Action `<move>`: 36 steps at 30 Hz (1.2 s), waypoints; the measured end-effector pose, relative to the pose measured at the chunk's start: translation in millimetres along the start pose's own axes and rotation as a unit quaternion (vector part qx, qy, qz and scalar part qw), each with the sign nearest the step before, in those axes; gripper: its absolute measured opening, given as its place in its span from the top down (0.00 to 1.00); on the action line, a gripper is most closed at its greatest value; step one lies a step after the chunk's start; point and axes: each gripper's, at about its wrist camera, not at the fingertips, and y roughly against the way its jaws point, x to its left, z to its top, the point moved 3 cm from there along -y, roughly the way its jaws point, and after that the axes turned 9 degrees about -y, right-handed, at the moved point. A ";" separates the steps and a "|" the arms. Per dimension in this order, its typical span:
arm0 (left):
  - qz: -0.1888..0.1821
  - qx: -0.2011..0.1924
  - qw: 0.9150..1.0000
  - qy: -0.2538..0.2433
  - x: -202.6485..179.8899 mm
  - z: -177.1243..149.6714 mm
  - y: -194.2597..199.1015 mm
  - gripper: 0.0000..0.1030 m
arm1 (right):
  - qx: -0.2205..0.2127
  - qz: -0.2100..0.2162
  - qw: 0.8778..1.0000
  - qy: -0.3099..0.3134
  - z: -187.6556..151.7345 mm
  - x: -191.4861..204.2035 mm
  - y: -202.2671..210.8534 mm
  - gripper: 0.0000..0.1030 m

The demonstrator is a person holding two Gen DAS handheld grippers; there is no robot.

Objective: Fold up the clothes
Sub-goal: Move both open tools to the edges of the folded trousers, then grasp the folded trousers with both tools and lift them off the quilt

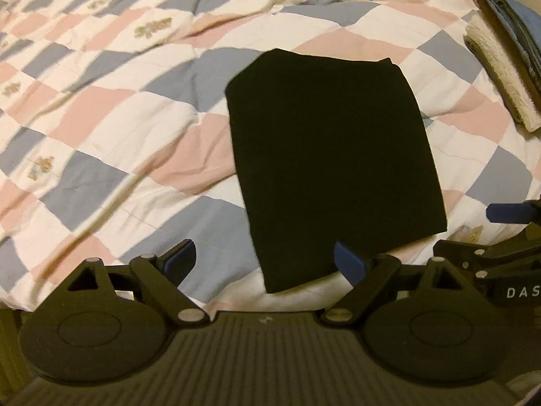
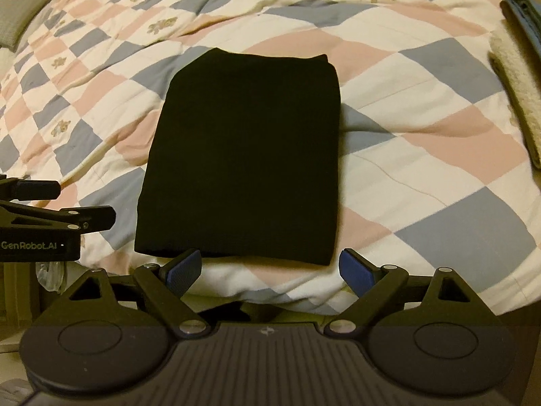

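1. A bed fills the room's view, covered by a quilt (image 2: 422, 128) checked in pink, blue-grey and cream, with small embroidered bear figures scattered on it.
2. A black garment (image 2: 243, 155), folded into a neat rectangle, lies flat on the quilt near the bed's near edge, roughly in the middle.
3. Far to the right, at the bed's edge, sits a stack of folded items (image 1: 507, 64): a cream fleecy piece with blue fabric beside it, well apart from the black garment.
4. A grey pillow (image 2: 17, 17) rests at the far left corner.
5. The left tool (image 1: 267, 260) hovers at the garment's near edge, its blue pads (image 1: 181, 258) spread apart and gripping nothing.
6. The right tool (image 2: 270, 267) sits just beside it, also at the near edge, its pads (image 2: 355, 270) likewise wide apart and empty.
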 end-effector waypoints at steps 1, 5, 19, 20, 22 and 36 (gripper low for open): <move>-0.021 0.001 1.000 0.014 4.3 0.2 -4.4 0.14 | 0.001 0.001 1.000 -0.001 0.8 -2.1 -2.5 0.12; -0.093 -0.001 0.992 0.080 31.7 -1.2 -26.8 0.11 | 0.003 0.022 1.000 -0.019 4.1 -20.0 -11.0 0.11; -0.259 -0.050 0.931 0.251 107.1 5.5 -125.3 0.09 | -0.038 0.188 0.965 -0.177 63.8 -113.7 -84.3 0.05; -0.272 -0.053 0.927 0.253 107.8 5.8 -129.7 0.09 | -0.036 0.203 0.963 -0.175 68.4 -114.2 -92.0 0.03; -0.284 -0.051 0.925 0.246 106.6 7.4 -139.6 0.08 | -0.026 0.221 0.960 -0.172 76.4 -114.7 -107.1 0.03; -0.340 -0.063 0.925 0.156 77.7 42.5 -175.1 0.31 | 0.060 0.324 0.934 -0.137 111.8 -81.5 -175.9 0.15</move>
